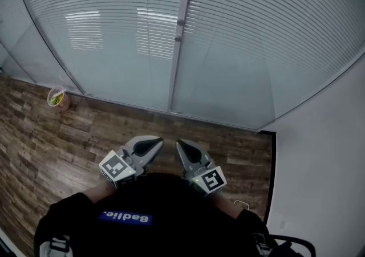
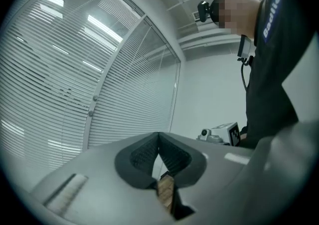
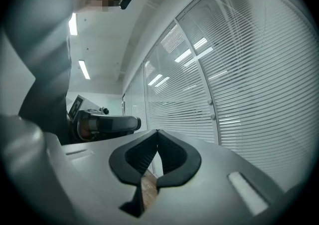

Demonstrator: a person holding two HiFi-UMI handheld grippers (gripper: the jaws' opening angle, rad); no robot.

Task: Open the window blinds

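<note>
Horizontal slat blinds (image 1: 108, 16) hang shut behind a tall glass wall, and they also fill the left gripper view (image 2: 45, 69) and the right gripper view (image 3: 254, 64). Two small round knobs (image 1: 179, 23) sit on the upright frame post (image 1: 174, 73) between the panes, and show as knobs (image 2: 94, 99) and knobs (image 3: 210, 102) in the gripper views. My left gripper (image 1: 149, 146) and right gripper (image 1: 185, 149) are held side by side close to my body, well short of the glass. Both are shut and hold nothing. Each one points level.
A paper cup (image 1: 58, 98) with something green in it stands on the wood floor (image 1: 68, 136) by the glass at left. A white wall (image 1: 325, 153) with a dark skirting (image 1: 272, 164) closes the right side.
</note>
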